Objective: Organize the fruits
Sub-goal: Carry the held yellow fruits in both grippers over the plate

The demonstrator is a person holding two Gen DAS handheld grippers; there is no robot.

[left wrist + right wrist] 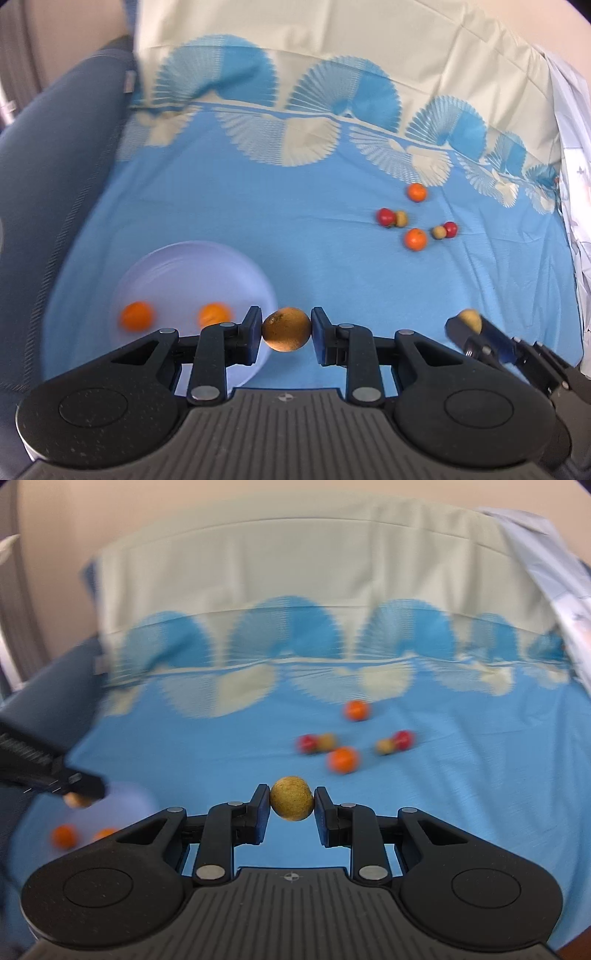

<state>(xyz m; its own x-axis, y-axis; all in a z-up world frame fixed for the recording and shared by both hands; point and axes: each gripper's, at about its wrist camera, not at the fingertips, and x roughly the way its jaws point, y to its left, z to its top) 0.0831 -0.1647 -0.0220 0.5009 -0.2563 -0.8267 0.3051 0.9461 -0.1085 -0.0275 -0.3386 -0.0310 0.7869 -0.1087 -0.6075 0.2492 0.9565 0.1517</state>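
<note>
Left gripper (pixel 286 334): fingers clamped on dull brownish orange (pixel 286 329), beside pale plate (pixel 192 266) holding two oranges (pixel 136 315). Right gripper (pixel 291 805): fingers clamped on speckled yellow fruit (pixel 291 798). Blue bedsheet (pixel 258 206): six loose fruits (pixel 415 239) scattered.

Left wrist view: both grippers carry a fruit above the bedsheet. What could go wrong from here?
1. The orange fruit in the left gripper is round and pinched only at its sides; it might slip out.
2. The plate sits on a soft sheet with two oranges in it; a dropped fruit could roll off.
3. The right gripper with its yellowish fruit is close by; they could collide.
</note>
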